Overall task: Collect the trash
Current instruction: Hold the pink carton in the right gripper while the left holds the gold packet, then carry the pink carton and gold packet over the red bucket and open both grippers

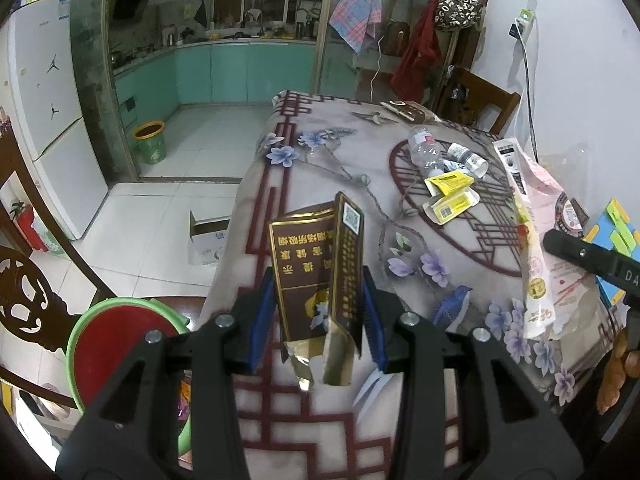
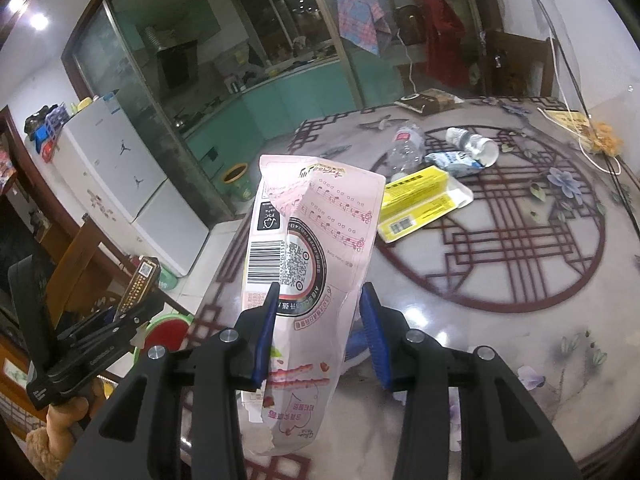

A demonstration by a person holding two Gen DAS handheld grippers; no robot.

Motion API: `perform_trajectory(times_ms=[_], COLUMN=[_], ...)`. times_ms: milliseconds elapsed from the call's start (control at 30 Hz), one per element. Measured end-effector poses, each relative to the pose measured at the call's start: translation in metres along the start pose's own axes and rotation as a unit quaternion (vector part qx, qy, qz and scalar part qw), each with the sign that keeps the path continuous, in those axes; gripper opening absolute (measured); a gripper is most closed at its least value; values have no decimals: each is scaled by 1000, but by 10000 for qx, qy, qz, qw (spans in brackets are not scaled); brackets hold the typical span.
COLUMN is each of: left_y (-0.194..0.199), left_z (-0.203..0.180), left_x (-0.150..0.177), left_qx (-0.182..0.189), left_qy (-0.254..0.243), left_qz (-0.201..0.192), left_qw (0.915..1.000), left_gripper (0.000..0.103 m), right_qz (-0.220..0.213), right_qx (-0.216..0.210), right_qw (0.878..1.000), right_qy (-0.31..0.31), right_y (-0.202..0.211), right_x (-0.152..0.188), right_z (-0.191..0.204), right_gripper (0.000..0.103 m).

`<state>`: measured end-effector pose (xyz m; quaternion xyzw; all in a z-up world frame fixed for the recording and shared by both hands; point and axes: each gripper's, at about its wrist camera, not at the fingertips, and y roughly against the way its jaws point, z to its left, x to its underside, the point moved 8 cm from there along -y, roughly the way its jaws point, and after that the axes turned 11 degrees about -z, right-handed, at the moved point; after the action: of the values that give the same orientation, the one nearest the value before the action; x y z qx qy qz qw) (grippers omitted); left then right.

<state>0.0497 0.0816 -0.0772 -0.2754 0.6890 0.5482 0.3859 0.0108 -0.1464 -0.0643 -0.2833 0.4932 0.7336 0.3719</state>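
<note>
The left tool (image 1: 318, 316) is clamping a flattened brown-and-gold cardboard cigarette carton (image 1: 316, 264) between its nearly closed blue pads, holding it upright above the near edge of the tabletop (image 1: 340, 168), which is covered in a glossy floral cloth with a dark red lattice pattern. The right tool (image 2: 318, 320) is pinching a crumpled pale pink plastic food bag (image 2: 308, 248) printed with music notes and a barcode, its jaws partly closed on the bag's lower half, just beside the same near edge. Both pieces are probably heading for the round green-rimmed basin with a red inside (image 1: 120, 344), sitting low beside the near left corner of the tabletop. To do this well, each tool should be keeping a firm pinch until it is hanging directly over the basin, since the limp bag could slip or catch on the edge. Farther across the tabletop, a crushed clear plastic bottle (image 1: 426, 152), two yellow cardboard boxes (image 1: 450, 192) and a small white bottle (image 1: 468, 158) are lying together, waiting for collection.
</note>
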Motion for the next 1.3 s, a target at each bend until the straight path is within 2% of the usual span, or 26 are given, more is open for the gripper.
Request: perform_trajectory(times_ms=[433,767,900,1133,1300], left_y=[3,10,17,34,46], left_z=[24,67,87,141,185], left_x=[5,18,25,25,29], left_qx=[-131,-437,-636,-1028,-1613], left_qy=[147,412,483,1002,1143], left_qz=[39,141,180,89,53], left_qw=[9998,9981,9966,9896,9803], left_gripper=[39,39,39,39,39], right_qz=[325,502,596,924,1231], right_qx=[-326,-608,-826,-1406,-1783], right_qw=[9988,9965,9944,9855,9763], right_qy=[191,261,294,243,37], right_y=[-25,-40,-50,-75,-94], right_x=[23,35,41,58,70], right_z=[41,72,95,152,189], right_gripper=[39,39,39,39,40])
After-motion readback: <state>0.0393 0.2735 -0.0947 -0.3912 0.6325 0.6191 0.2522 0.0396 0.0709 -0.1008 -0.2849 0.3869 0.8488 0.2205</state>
